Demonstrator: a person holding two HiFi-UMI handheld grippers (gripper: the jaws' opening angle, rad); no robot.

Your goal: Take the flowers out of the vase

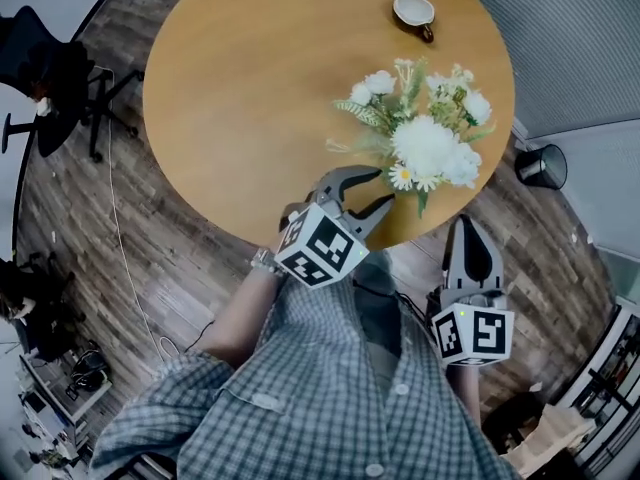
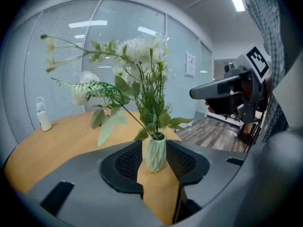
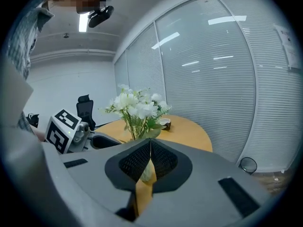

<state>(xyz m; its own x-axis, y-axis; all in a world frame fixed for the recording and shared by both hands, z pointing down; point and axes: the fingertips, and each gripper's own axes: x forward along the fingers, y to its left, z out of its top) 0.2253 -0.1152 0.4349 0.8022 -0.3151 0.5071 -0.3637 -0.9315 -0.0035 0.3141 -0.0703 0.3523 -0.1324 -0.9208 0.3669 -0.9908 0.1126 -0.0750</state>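
Left gripper (image 1: 383,186), jaws apart at lower centre, should clamp the vase (image 2: 155,152) low to steady it, while the shut, empty right gripper (image 1: 468,224) opens for the flowers (image 1: 425,143).

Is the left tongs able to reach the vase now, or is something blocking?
Probably yes: the left tongs stand open, aimed at the vase, with only bare table between them; the leaves hang higher.

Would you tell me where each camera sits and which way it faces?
Head view: on the head, steeply down at table, flowers; left gripper, right gripper, shirt show.
Left gripper view: on it, along its open jaws toward vase.
Right gripper view: on it, along its shut jaws toward flowers.
All share the flowers.
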